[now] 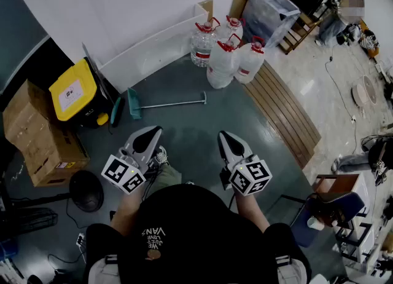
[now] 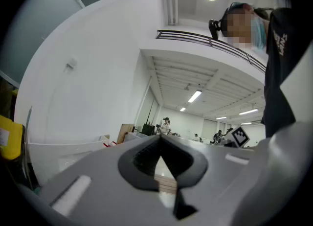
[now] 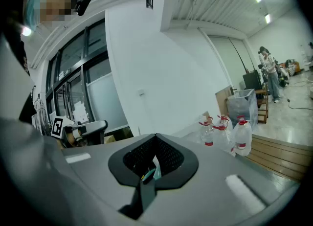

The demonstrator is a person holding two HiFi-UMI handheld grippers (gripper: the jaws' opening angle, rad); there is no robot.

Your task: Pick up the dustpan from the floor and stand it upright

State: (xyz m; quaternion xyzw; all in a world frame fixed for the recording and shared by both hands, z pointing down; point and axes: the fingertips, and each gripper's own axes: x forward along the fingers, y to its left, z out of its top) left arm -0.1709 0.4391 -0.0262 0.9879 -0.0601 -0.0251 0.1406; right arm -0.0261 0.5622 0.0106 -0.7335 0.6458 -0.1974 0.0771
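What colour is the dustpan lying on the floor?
The dustpan is teal; clearest in the head view.

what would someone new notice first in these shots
The cluster of big clear water jugs with red caps stands top centre. The bright yellow-lidded bin sits at left, with the teal dustpan lying flat on the dark floor beside it. Nearest, the left gripper and right gripper point forward, jaws shut.
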